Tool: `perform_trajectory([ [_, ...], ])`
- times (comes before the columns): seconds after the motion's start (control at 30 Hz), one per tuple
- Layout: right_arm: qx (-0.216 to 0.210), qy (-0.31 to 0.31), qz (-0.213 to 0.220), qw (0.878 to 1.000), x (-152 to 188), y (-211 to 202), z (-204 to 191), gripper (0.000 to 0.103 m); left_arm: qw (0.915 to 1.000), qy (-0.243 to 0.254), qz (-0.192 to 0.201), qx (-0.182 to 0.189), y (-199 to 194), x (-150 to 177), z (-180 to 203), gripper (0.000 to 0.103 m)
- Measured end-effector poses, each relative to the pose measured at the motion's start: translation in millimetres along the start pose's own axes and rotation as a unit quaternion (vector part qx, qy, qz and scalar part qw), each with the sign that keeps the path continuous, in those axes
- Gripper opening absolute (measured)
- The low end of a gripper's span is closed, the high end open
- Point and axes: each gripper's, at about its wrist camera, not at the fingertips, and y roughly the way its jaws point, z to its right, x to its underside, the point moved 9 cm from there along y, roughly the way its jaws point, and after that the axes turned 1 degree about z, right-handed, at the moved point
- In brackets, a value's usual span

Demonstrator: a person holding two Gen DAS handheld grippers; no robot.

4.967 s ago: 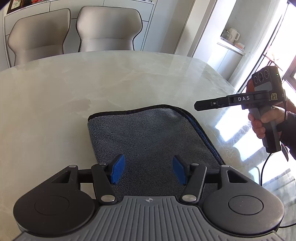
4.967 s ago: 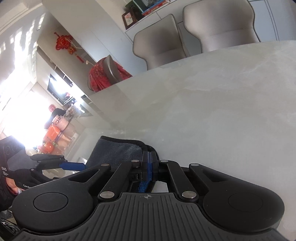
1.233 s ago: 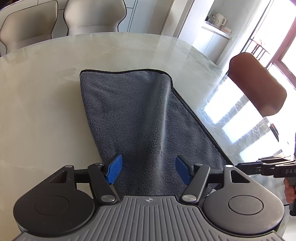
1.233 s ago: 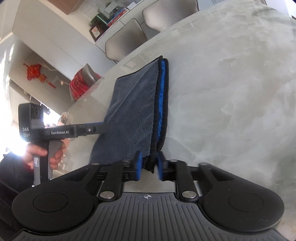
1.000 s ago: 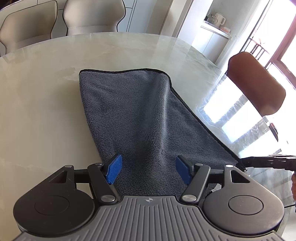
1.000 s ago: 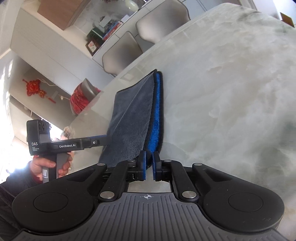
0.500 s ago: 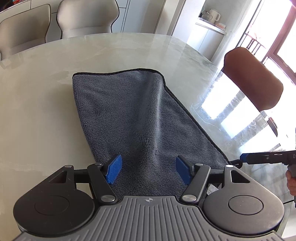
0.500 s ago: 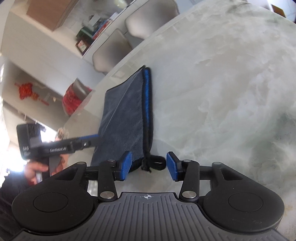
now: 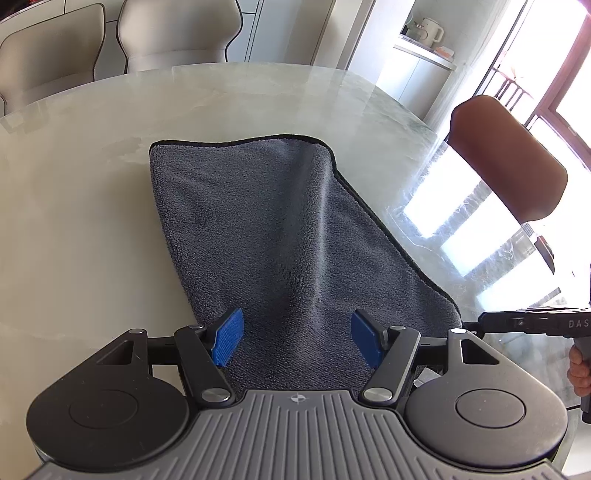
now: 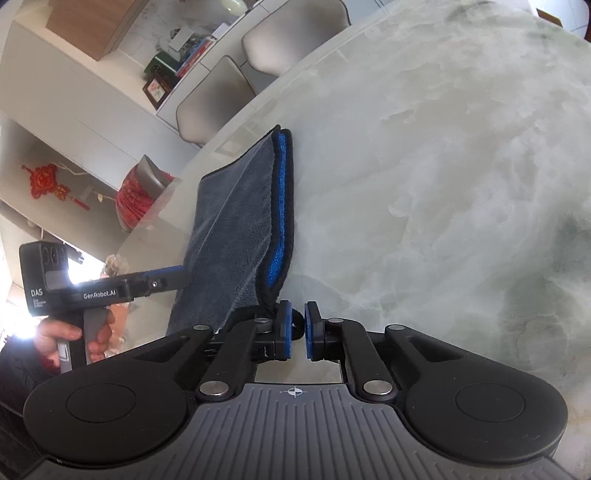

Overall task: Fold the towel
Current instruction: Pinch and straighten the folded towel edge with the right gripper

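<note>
Versus half a second back: right gripper (image 10: 297, 329) blue pads, then spread wide around the towel's corner loop, now nearly together. Narrow gap left between pads, a dark bit of the hanging loop (image 10: 294, 325) seen in that gap; contact with pads not clear from the view, grip on the loop cannot be confirmed. Reads as closed, fingers practically together. Left gripper (image 9: 297, 339) same as before: jaws wide apart, blue pads (image 9: 228, 336) hovering over the near end of the towel, nothing pinched between them. Towel position unchanged on the table, only a slight shift of framing in the left wrist view.

Towel (image 9: 280, 236): grey microfibre, black piped edge, folded in two, lying flat on the marble table (image 9: 85, 206), long axis running away from the left gripper. Blue inner face (image 10: 280, 206) showing as a strip along the open right-hand edge in the right wrist view, layers slightly offset there. Soft ridge running lengthwise down the upper layer, far corners rounded, far edge a bit wavy. Near right corner (image 9: 452, 314) just beside the right gripper's finger tips, seen from the left wrist view at lower right.

Hand (image 10: 74, 334) around the left gripper's handle visible in the right wrist view. Brown chair back (image 9: 509, 162) beyond the table's right rim, two beige chairs (image 9: 177, 33) at the far side.
</note>
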Motion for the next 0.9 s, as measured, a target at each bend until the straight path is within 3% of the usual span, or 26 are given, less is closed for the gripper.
perform_trajectory([
  [0.37, -0.019, 0.002, 0.031, 0.999, -2, -42, -14, 0.001, 1.0000, -0.001, 0.000, 0.004, 2, 0, 1, 0.068],
  [0.43, -0.009, 0.015, 0.020, 1.000, 0, -42, -6, 0.004, 1.0000, 0.000, -0.001, 0.006, 3, -1, 2, 0.068],
  [0.47, -0.002, 0.020, 0.015, 1.000, 1, -40, -1, 0.013, 1.0000, 0.001, -0.001, 0.006, 3, -1, 3, 0.068],
  [0.5, 0.002, 0.029, 0.012, 1.000, 1, -35, 4, 0.028, 1.0000, 0.001, -0.001, 0.006, 3, -1, 3, 0.068],
  [0.57, 0.007, 0.040, 0.007, 0.999, 3, -24, 13, 0.035, 1.0000, 0.003, -0.001, 0.007, 1, -1, 5, 0.068],
  [0.83, -0.020, -0.001, -0.003, 1.000, 6, 4, -4, 0.032, 1.0000, -0.003, -0.002, 0.004, 2, -2, 2, 0.068],
  [0.87, -0.018, -0.004, -0.006, 1.000, 6, 6, -5, 0.024, 1.0000, -0.002, -0.002, 0.003, 2, -2, 2, 0.068],
  [0.9, -0.013, -0.008, -0.011, 1.000, 6, 8, -6, 0.008, 1.0000, -0.001, -0.002, 0.003, 1, -2, 2, 0.068],
])
